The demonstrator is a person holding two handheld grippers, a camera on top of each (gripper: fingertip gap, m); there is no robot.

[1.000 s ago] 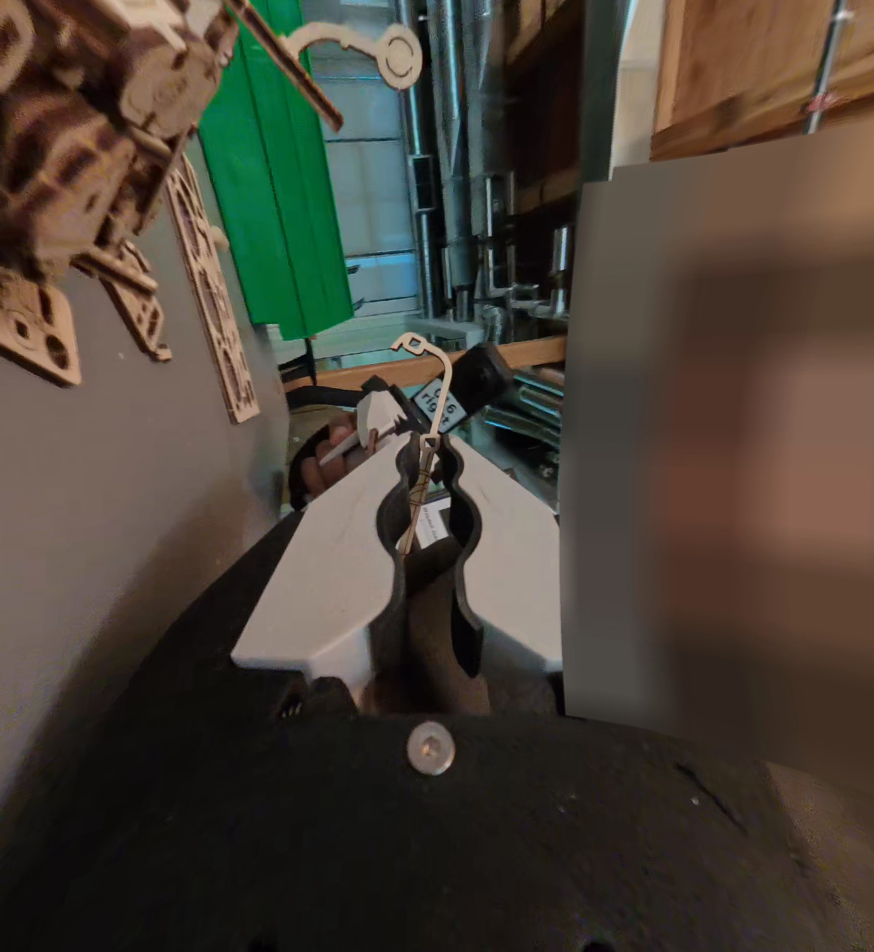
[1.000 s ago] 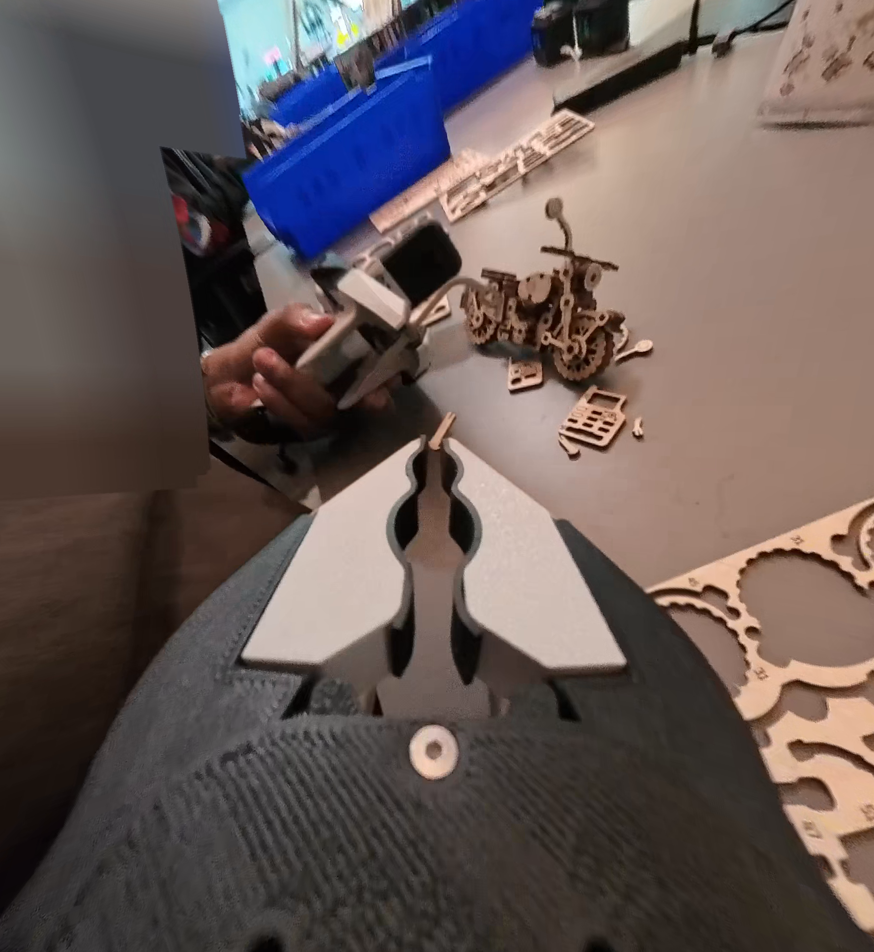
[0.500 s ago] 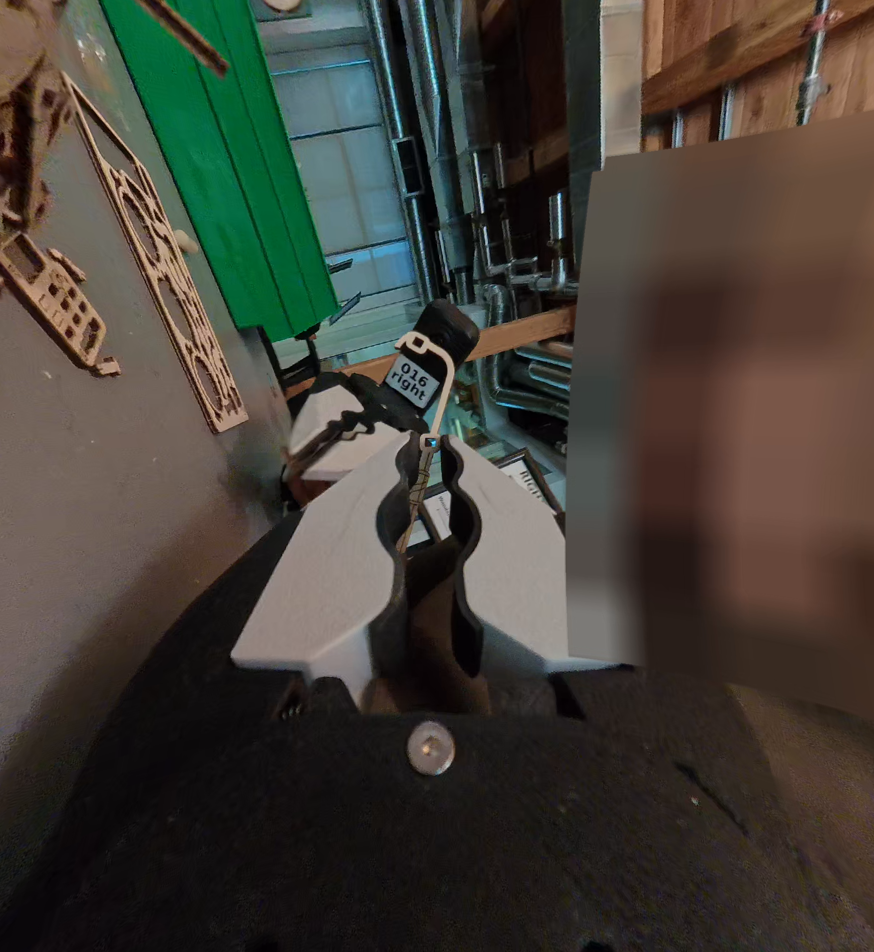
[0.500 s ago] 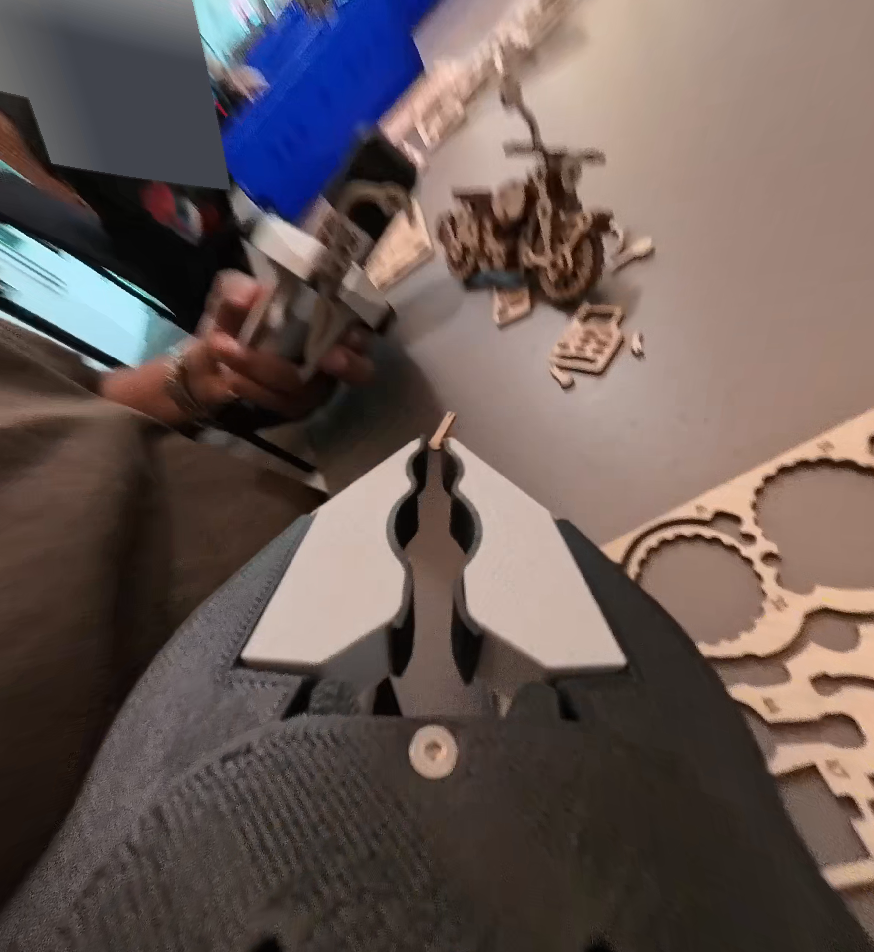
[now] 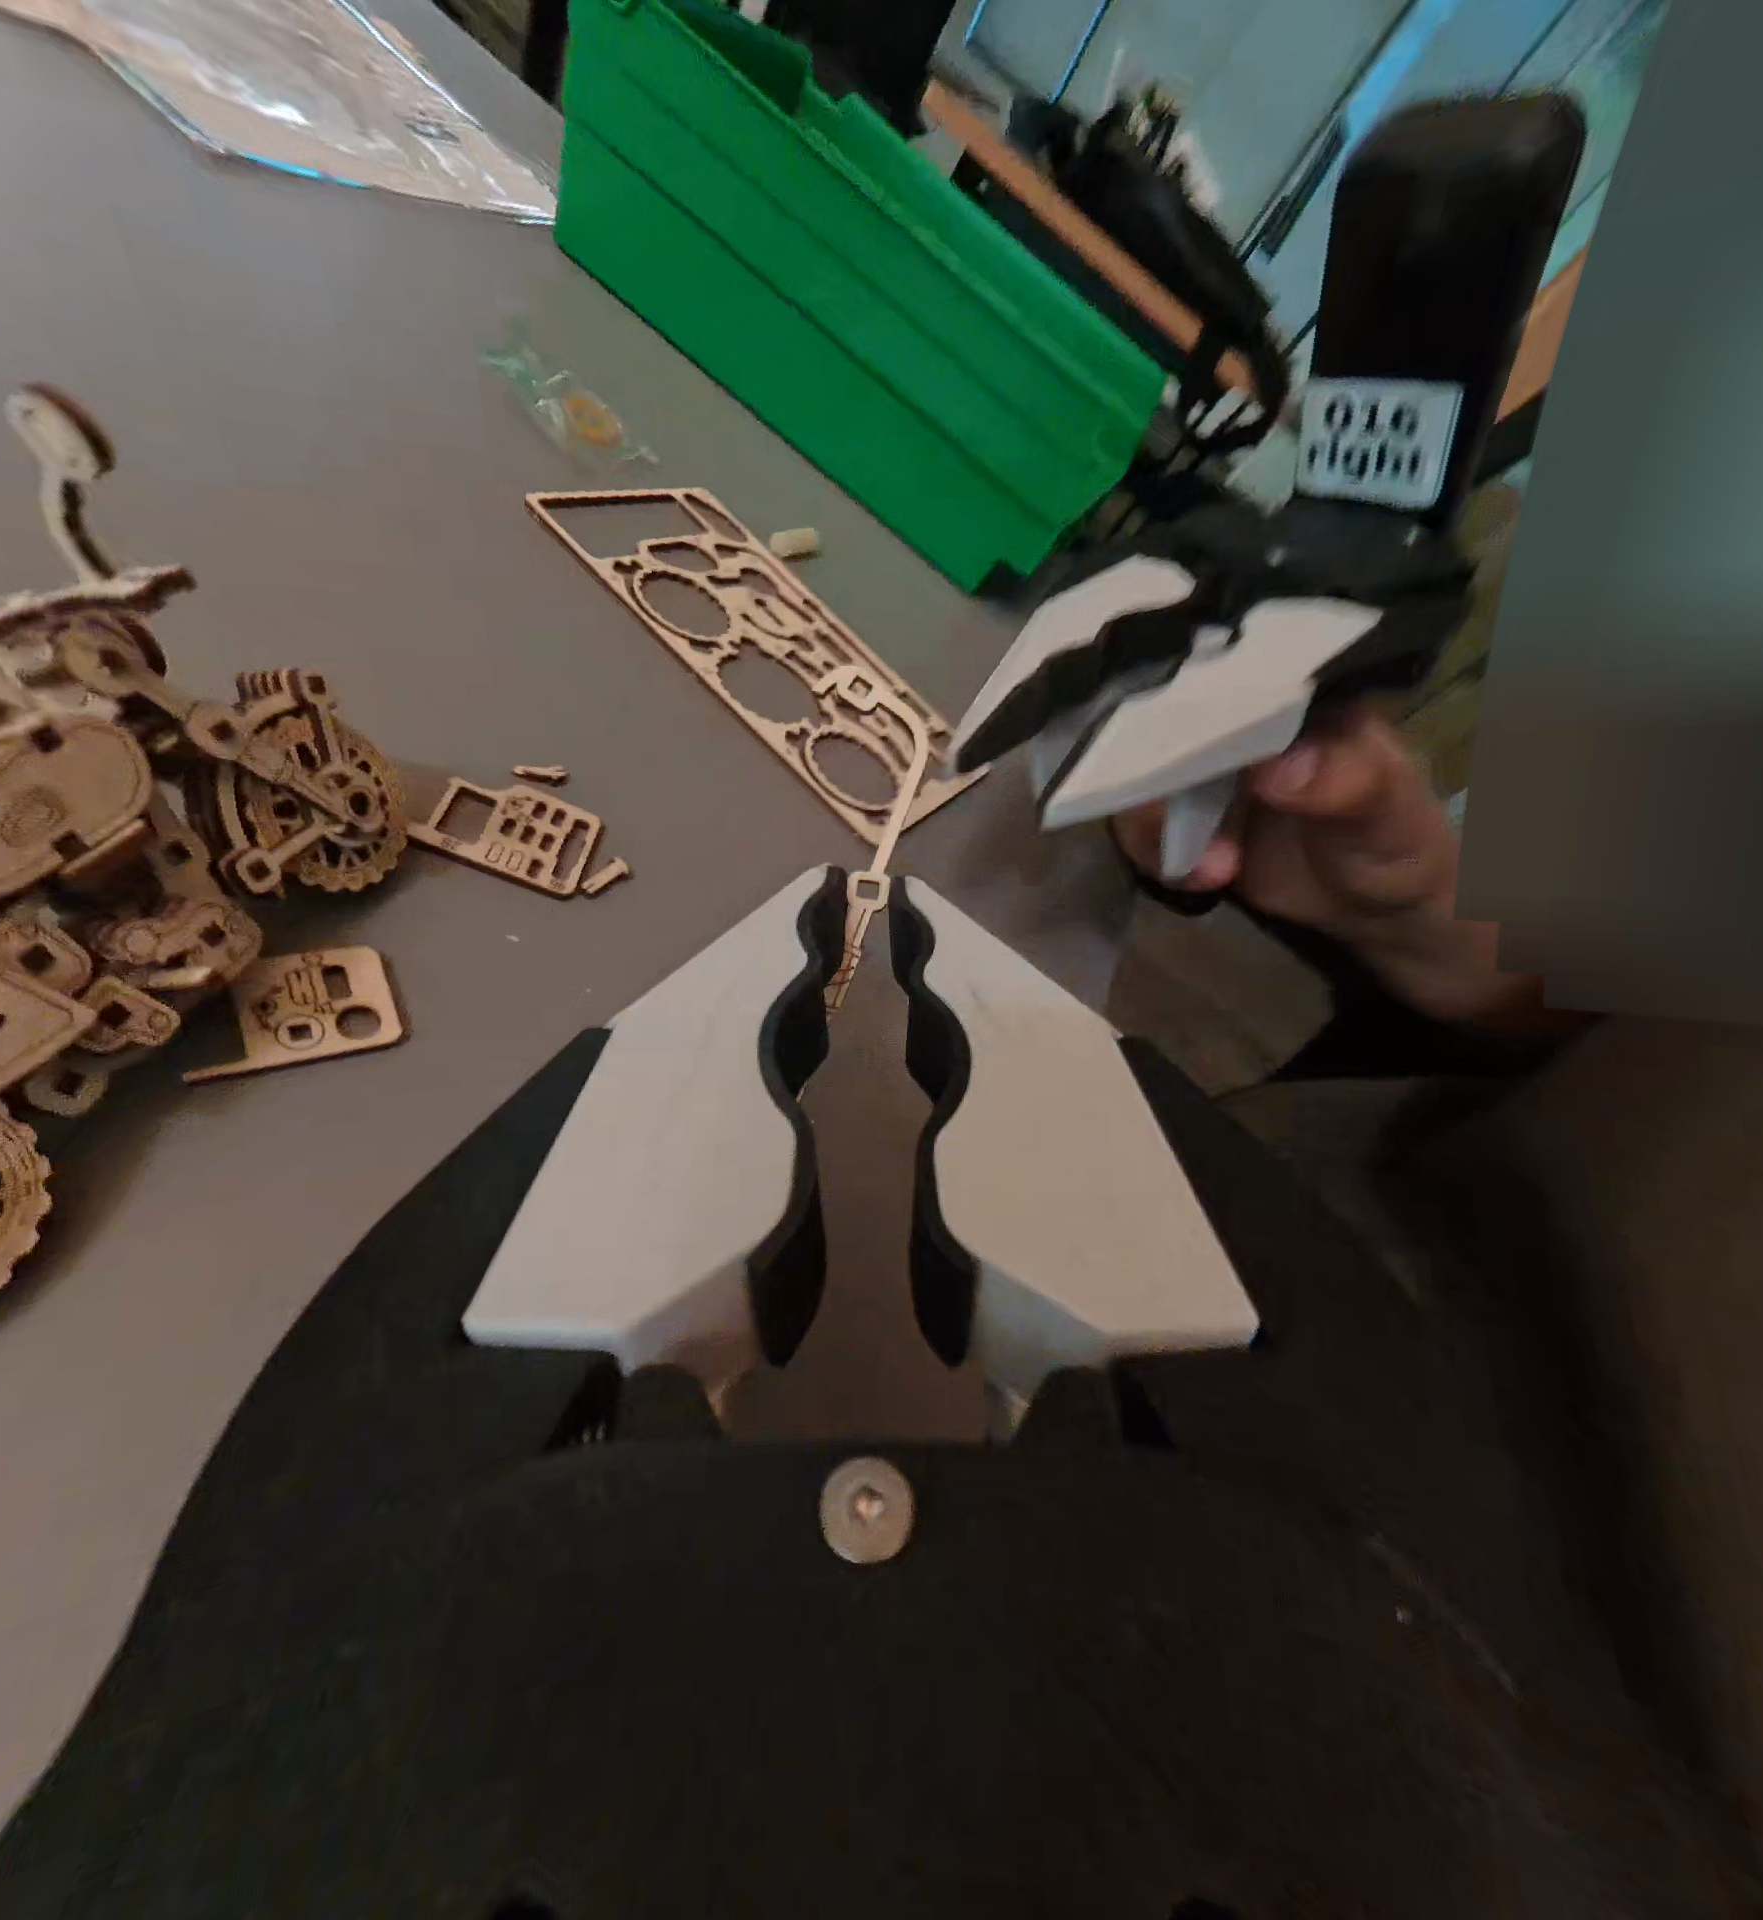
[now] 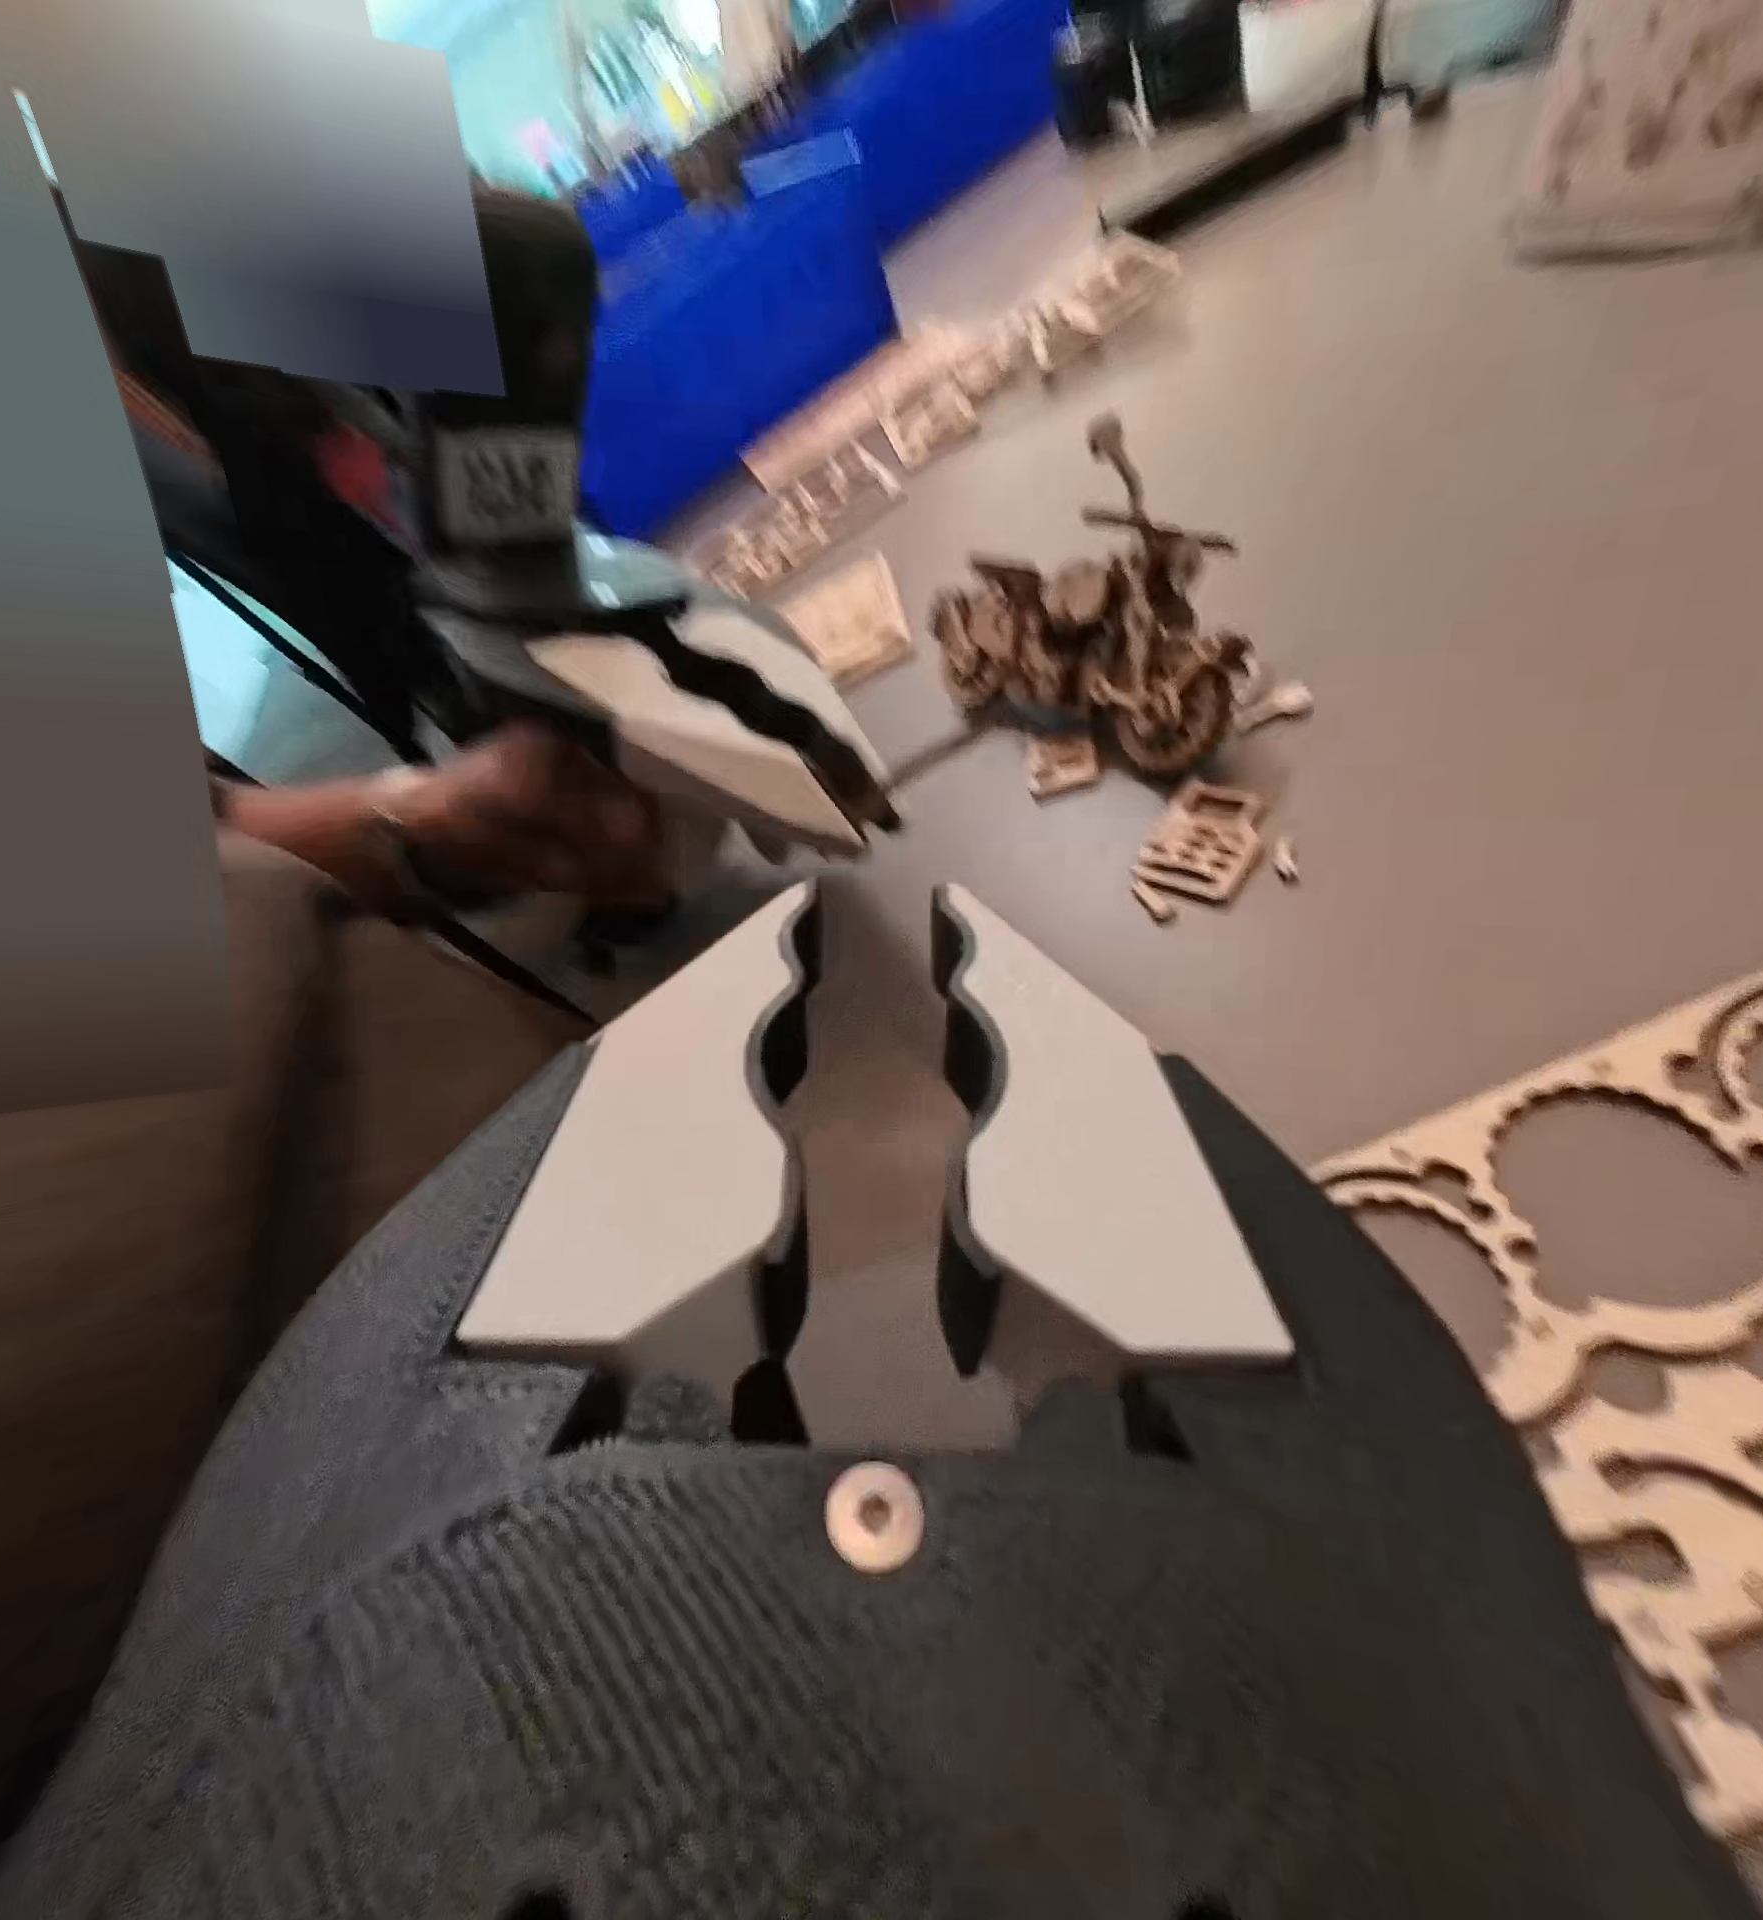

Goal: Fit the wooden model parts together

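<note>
Wooden motorcycle model (image 5: 108, 831) mostly built, mid-bench, loose parts beside it. Left gripper (image 5: 861, 894) fingers narrow, pinching thin hooked strip (image 5: 892, 800), not yet fitted. Right gripper (image 6: 877, 914) fingers parted, empty. Only left view shows strip; right view blurred.

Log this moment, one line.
left gripper: shut on hooked wooden strip | right gripper: open, empty | motorcycle model: on table
</note>
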